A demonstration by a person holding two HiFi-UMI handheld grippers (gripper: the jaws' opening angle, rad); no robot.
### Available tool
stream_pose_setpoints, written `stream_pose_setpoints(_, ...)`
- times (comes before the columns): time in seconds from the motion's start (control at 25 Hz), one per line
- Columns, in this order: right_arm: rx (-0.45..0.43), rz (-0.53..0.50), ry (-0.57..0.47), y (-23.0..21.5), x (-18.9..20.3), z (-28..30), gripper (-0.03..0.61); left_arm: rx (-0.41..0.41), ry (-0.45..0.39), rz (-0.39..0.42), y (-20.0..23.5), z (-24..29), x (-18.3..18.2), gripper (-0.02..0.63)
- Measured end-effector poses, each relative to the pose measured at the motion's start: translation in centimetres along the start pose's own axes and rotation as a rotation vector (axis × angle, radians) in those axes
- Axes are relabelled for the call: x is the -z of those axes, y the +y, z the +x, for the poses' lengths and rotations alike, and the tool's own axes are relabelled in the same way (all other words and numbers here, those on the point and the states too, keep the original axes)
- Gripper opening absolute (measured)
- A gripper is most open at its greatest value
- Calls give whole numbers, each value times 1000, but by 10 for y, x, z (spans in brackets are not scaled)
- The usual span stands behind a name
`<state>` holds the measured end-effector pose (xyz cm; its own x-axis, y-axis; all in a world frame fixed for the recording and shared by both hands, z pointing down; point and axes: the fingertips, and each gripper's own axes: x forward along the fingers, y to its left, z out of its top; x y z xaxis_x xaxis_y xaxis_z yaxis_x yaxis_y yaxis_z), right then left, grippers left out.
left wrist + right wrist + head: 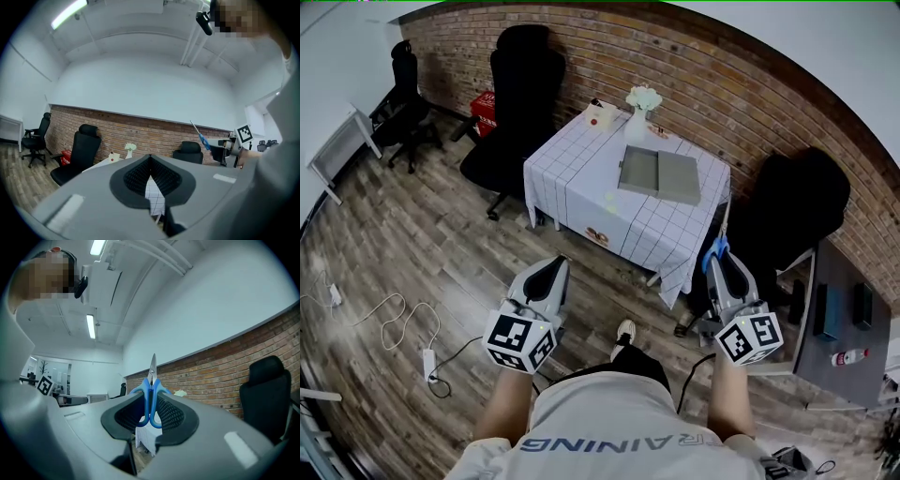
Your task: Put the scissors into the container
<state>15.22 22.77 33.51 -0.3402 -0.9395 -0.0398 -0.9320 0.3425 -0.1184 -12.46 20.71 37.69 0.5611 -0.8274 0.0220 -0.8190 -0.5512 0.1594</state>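
The blue-handled scissors [151, 401] are clamped by their handles in my right gripper [151, 397], with the steel blade pointing up past the jaws. In the head view that right gripper [722, 255] is at the table's near right corner, and the scissors [716, 249] stick out of its tip. The grey container [658, 174] lies open on the white checked table [581, 187], farther off. My left gripper [549, 274] hangs over the floor in front of the table. Its jaws [150, 161] are shut with nothing between them. The left gripper view also catches the scissors [200, 136] off to the right.
A white vase of flowers [639, 114] and a small card stand at the table's far edge. Black office chairs [517, 103] flank the table on the left and right [797, 211]. A grey desk [839, 323] with a bottle is at the right. Cables and a power strip [427, 361] lie on the wood floor.
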Motion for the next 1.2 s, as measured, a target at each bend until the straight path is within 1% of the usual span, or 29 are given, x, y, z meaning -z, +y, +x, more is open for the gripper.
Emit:
stream_pose_setpoints(0.16,-3,-14,17,-9,1,18,104,-3,14,-12,10,19,4,-2)
stream_pose_setpoints(0.36,-1,18,16,-34,8,50,104,-13,18,-1,23,52,-1,-2)
stream_pose_setpoints(0.56,-19,26,12,-58,7,90,104,-22,24,6,38,95,-7,-1)
stream_pose_setpoints(1.0,-16,36,15,-153,-10,174,104,-7,32,21,46,228,-28,-2)
stream_pose_setpoints(1.2,-27,52,19,-197,-9,211,104,-16,54,31,49,284,-27,-2)
